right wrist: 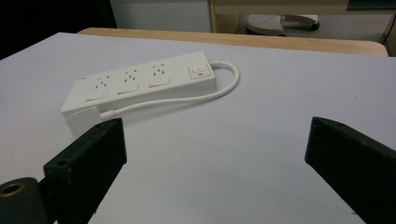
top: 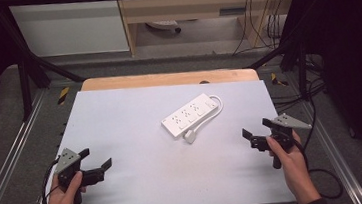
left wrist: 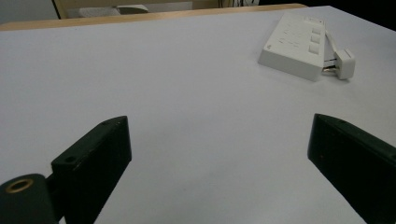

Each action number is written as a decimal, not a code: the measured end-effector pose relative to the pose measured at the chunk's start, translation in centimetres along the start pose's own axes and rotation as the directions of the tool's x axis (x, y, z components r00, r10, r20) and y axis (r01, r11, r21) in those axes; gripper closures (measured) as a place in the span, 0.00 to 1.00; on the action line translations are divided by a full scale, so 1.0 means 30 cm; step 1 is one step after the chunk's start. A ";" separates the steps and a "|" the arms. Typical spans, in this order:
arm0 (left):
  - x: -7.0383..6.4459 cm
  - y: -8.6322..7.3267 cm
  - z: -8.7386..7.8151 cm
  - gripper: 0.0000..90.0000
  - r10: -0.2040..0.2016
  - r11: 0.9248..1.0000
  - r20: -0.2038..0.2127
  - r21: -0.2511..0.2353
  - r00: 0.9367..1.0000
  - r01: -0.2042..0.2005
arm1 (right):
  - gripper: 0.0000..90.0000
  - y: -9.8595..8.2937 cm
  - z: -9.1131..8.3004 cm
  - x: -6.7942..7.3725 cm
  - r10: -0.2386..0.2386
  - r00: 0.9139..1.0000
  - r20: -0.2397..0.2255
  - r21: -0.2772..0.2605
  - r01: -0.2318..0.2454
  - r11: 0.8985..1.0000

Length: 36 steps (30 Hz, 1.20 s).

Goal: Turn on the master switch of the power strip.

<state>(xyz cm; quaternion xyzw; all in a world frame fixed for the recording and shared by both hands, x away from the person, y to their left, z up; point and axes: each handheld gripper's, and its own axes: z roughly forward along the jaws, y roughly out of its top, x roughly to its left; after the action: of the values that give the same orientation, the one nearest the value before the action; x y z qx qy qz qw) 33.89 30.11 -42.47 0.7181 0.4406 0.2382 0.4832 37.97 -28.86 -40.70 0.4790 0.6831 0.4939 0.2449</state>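
Both grippers (top: 95,158) (top: 255,131) gape, flanking the power strip (top: 189,115).

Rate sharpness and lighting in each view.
High view: soft, even light on the pale grey table top, dark surroundings. Left gripper view: near black jaws blurred, white plastic power strip fairly sharp. Right gripper view: the strip crisp with a faint shadow, jaws soft.

White 3-outlet power strip (top: 189,114) lies flat, diagonal, mid-table, cord looped back w/ plug (top: 190,137) beside its near end.
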 end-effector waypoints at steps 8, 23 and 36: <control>0.000 0.000 -0.001 0.07 0.002 1.000 -0.001 0.000 1.000 -0.002 | 0.07 -0.055 -0.020 0.007 0.006 1.000 0.004 -0.001 -0.006 1.000; -0.001 0.000 -0.004 0.07 0.001 1.000 0.000 -0.004 1.000 -0.001 | 0.03 -0.123 -0.026 0.059 -0.037 0.999 0.004 0.008 0.037 0.999; -0.004 0.001 -0.003 0.07 0.006 1.000 0.006 -0.007 1.000 -0.006 | 0.03 -0.159 0.053 0.130 -0.137 0.991 -0.006 0.039 0.137 0.990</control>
<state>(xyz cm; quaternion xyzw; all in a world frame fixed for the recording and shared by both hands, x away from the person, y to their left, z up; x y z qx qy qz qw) 33.77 30.05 -42.38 0.7183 0.4361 0.2391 0.4866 35.65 -24.90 -45.12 0.4348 0.7243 0.4633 0.2676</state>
